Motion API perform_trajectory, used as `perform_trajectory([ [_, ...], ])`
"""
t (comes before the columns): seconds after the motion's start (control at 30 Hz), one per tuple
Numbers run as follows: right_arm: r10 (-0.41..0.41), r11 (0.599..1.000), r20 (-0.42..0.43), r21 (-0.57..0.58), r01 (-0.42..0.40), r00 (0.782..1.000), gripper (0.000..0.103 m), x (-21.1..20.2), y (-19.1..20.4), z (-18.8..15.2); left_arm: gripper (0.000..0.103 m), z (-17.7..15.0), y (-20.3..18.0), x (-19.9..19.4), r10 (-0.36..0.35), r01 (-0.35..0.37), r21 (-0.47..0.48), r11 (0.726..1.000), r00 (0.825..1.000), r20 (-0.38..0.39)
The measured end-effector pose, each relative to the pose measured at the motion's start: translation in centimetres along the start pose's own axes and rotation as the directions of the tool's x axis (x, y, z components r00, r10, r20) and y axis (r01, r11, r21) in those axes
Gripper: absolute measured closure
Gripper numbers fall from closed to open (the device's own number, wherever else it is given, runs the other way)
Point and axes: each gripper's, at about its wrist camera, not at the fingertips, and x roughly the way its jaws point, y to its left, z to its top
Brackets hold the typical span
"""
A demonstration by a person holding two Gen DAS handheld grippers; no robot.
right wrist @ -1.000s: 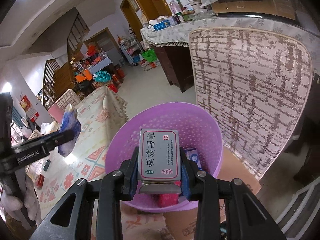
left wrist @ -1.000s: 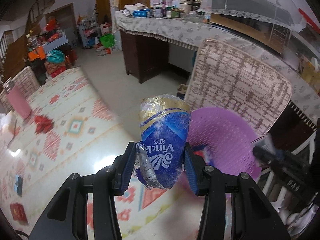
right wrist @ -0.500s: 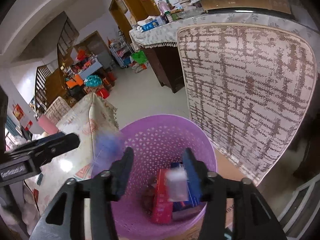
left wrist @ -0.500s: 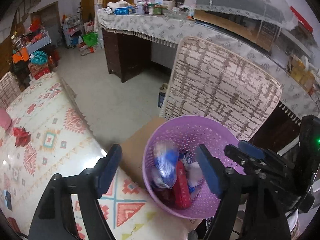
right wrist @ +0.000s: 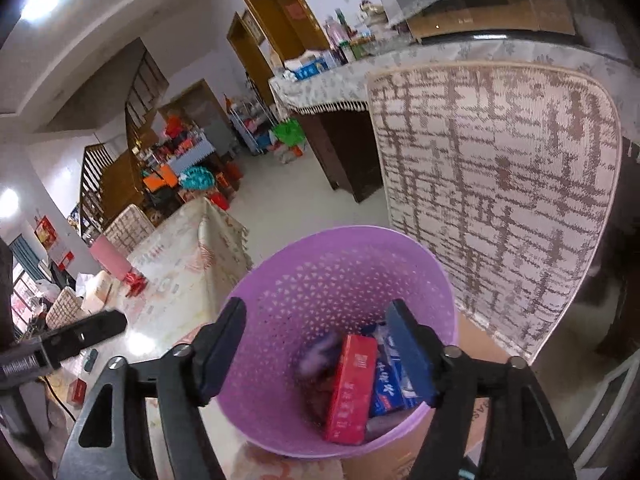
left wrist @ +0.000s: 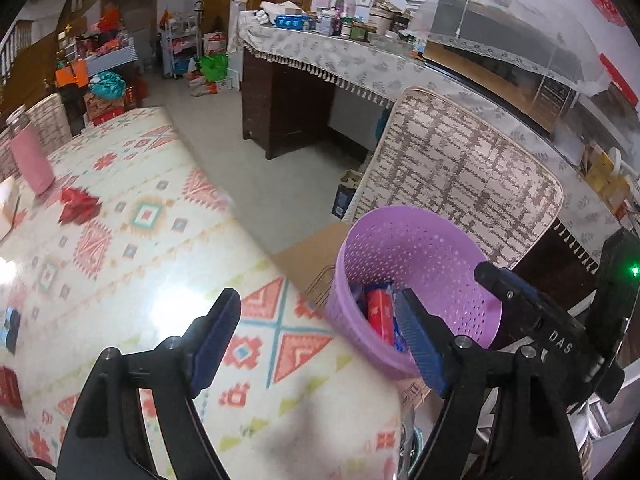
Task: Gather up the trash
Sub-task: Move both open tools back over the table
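A purple perforated basket [left wrist: 432,252] [right wrist: 320,264] stands beside the patterned table. It holds a red box [right wrist: 352,384], blue packets [right wrist: 386,384] and other trash. My left gripper [left wrist: 320,332] is open and empty over the table edge, left of the basket. My right gripper [right wrist: 316,348] is open and empty just above the basket. Small red items [left wrist: 78,208] and a blue item [left wrist: 10,330] lie on the table.
The table [left wrist: 120,240] has a glossy patterned cloth. A pink cylinder [left wrist: 30,156] stands at its far left. A chair back with a woven cover [left wrist: 460,176] [right wrist: 496,184] stands behind the basket. A cluttered counter [left wrist: 340,48] runs along the back. Cardboard [left wrist: 308,256] lies under the basket.
Both grippers opened and dropped their loads into the basket: the left let go of the blue tissue pack, the right the grey box. The left gripper swung back toward the table.
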Motion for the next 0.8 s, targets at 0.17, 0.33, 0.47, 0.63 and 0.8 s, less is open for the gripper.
perform_trajectory([
  [0.17,0.094,0.995,-0.055,0.032,-0.093,0.994,0.024,-0.1,1.8,-1.5,0.025,-2.5,1.6,-2.5,0.002,-0.001,-0.037,0.999,1.0,0.016],
  [0.33,0.177,0.984,-0.116,0.049,-0.173,0.977,0.024,-0.2,4.4,-4.5,0.025,-5.0,3.6,-5.3,0.098,-0.094,-0.063,0.994,0.993,0.062],
  [0.47,0.191,0.981,-0.15,0.04,-0.187,0.97,0.024,-0.4,6.4,-6.5,0.025,-7.2,6.1,-7.2,0.18,-0.169,-0.122,0.978,0.98,0.081],
  [0.63,0.207,0.978,-0.195,0.02,-0.208,0.959,0.024,-0.5,9.0,-8.6,0.025,-10.3,9.6,-9.8,0.277,-0.246,-0.243,0.938,0.956,0.101],
  [0.8,0.237,0.97,-0.215,-0.006,-0.244,0.948,0.024,-0.8,11.9,-9.9,0.025,-13.1,12.2,-12.0,0.348,-0.301,-0.329,0.895,0.933,0.093],
])
